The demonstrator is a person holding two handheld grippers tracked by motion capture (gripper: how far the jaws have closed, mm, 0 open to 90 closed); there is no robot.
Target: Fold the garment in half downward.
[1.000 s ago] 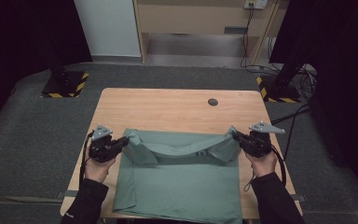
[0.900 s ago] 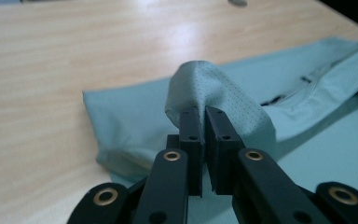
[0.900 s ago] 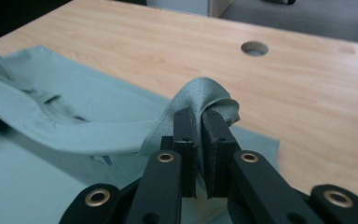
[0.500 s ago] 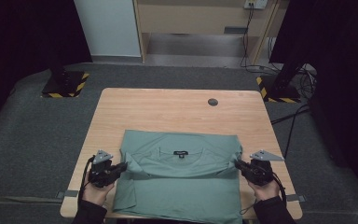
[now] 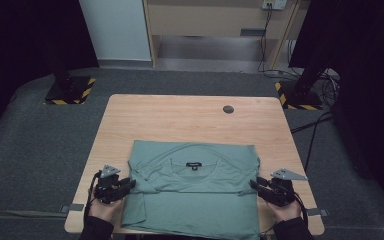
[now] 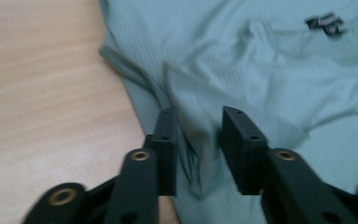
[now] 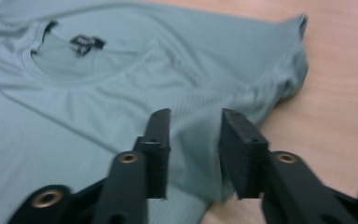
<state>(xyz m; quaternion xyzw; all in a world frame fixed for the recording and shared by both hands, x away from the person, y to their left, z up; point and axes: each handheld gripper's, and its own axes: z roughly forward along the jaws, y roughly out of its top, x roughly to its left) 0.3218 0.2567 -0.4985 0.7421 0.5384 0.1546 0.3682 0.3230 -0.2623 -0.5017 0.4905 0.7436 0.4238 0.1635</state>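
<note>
A grey-green T-shirt [image 5: 195, 195] lies folded on the wooden table [image 5: 180, 120], collar and black label [image 5: 194, 165] facing up. My left gripper [image 5: 130, 184] rests at the shirt's left edge. Its jaws have just been opening, and a loose ridge of cloth [image 6: 200, 154] lies between them without being pressed. My right gripper [image 5: 254, 185] sits at the shirt's right edge. Its jaws have also just been opening, with the folded sleeve edge [image 7: 196, 158] lying slack between them. In the gripper views the left gripper [image 6: 199, 122] and right gripper [image 7: 195, 122] both show a gap beside the cloth.
A dark round hole [image 5: 228, 109] sits in the table's far part. Two stands with yellow-black bases [image 5: 70, 90] [image 5: 300, 95] flank the table's far corners on grey carpet. Bare wood lies beyond the shirt. The shirt's hem reaches the near table edge.
Both hands came down and toward the near edge, laying the shirt's upper part flat over the lower part. The jaws, shut on the cloth before, now stand apart.
</note>
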